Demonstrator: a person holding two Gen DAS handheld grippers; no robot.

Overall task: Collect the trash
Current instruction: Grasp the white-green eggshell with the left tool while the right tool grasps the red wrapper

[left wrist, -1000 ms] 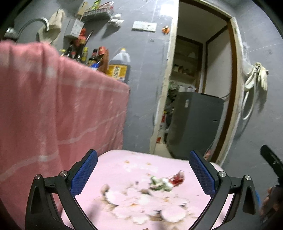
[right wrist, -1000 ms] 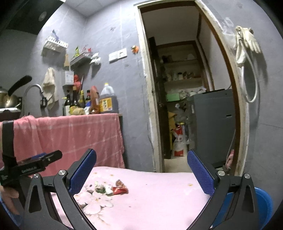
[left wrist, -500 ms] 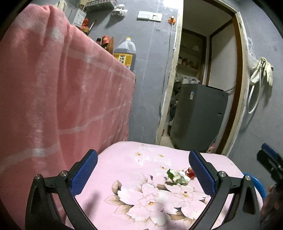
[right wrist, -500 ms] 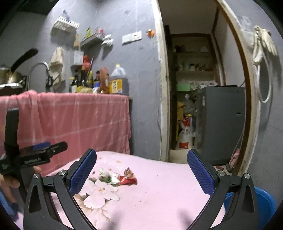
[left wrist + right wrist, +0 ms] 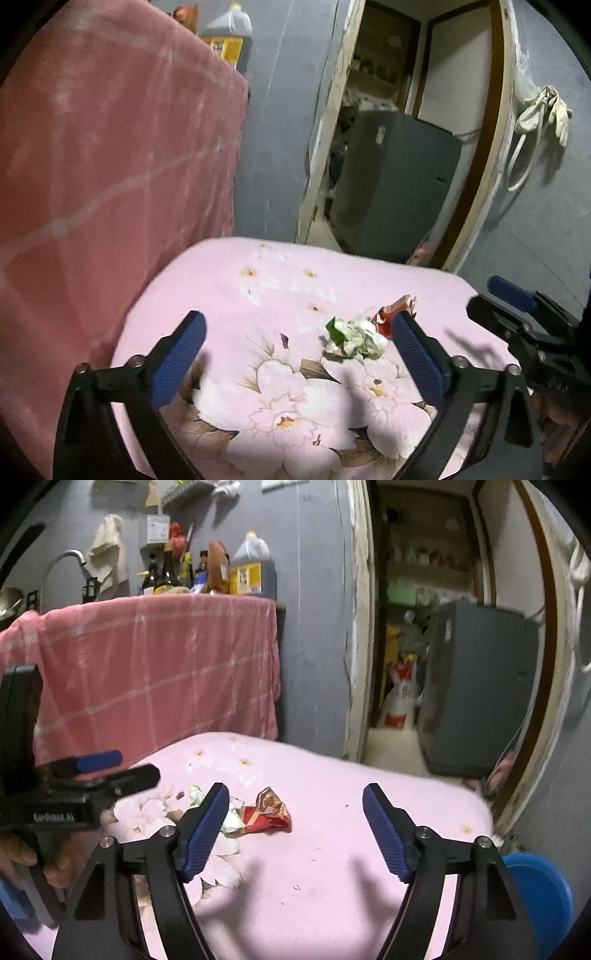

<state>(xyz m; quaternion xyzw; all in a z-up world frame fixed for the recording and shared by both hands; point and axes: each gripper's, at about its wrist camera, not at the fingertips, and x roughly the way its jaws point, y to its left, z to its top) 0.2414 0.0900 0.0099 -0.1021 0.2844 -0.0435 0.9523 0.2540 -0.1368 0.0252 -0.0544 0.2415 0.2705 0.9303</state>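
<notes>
Jaws closing on both grippers, nothing gripped — left gripper (image 5: 297,354) has the crumpled white-green paper (image 5: 356,338) at its two o'clock; right gripper (image 5: 295,827) has the red wrapper (image 5: 267,812) at eleven o'clock, on the pink floral cloth (image 5: 332,849).

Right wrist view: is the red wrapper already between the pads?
No, the red wrapper lies on the pink floral cloth ahead of the right hand-held gripper, untouched.

"AI" on left hand-held gripper (image 5: 92,775)
</notes>
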